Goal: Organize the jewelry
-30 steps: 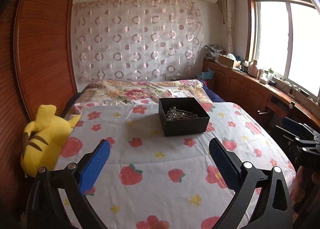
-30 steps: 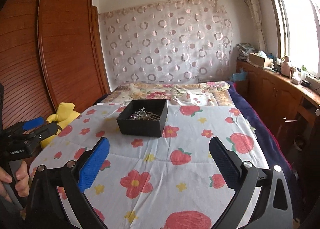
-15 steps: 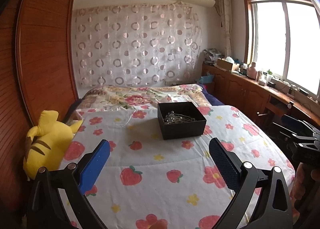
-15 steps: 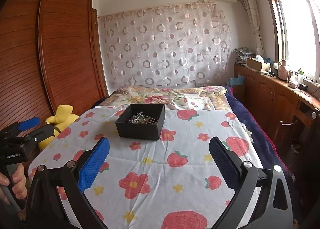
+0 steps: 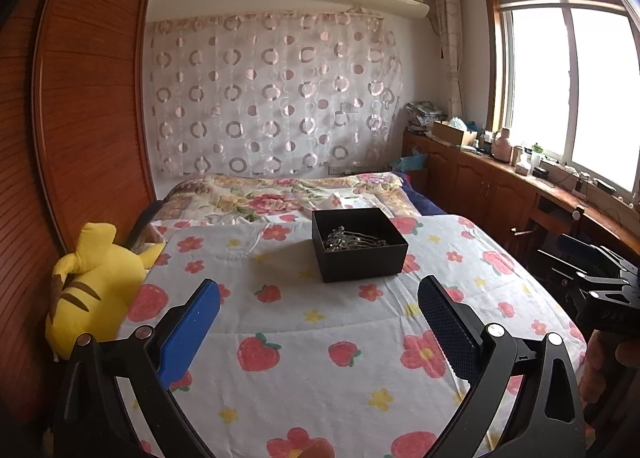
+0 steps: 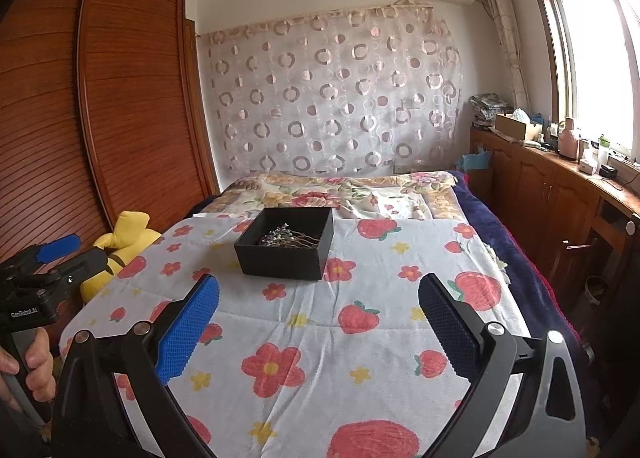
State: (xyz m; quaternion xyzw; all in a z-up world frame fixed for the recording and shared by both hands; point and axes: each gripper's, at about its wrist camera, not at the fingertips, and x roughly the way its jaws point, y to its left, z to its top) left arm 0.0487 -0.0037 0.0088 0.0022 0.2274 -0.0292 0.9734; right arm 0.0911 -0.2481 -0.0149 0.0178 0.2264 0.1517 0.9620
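A black open box (image 5: 360, 248) (image 6: 286, 244) rests on the strawberry-print bedspread (image 5: 320, 338) (image 6: 360, 330), mid-bed. Inside it lies a tangle of silvery hair pins and jewelry (image 5: 354, 238) (image 6: 290, 238). My left gripper (image 5: 318, 328) is open, well short of the box, with nothing between its blue pads. My right gripper (image 6: 318, 328) is open too, also short of the box and holding nothing. The right wrist view catches the left gripper (image 6: 48, 258) at its left edge, held by a hand (image 6: 38, 372). The left wrist view shows the right gripper (image 5: 596, 270) at its right edge.
A yellow plush toy (image 5: 94, 286) (image 6: 120, 246) leans against the wooden wardrobe (image 5: 80, 118) at the bed's left. A floral quilt (image 5: 288, 194) lies folded behind the box. Wooden cabinets (image 6: 552, 194) with clutter run under the window on the right.
Both views have pulled back and risen slightly, so the box sits a little farther off. Both grippers stay open and hold nothing.
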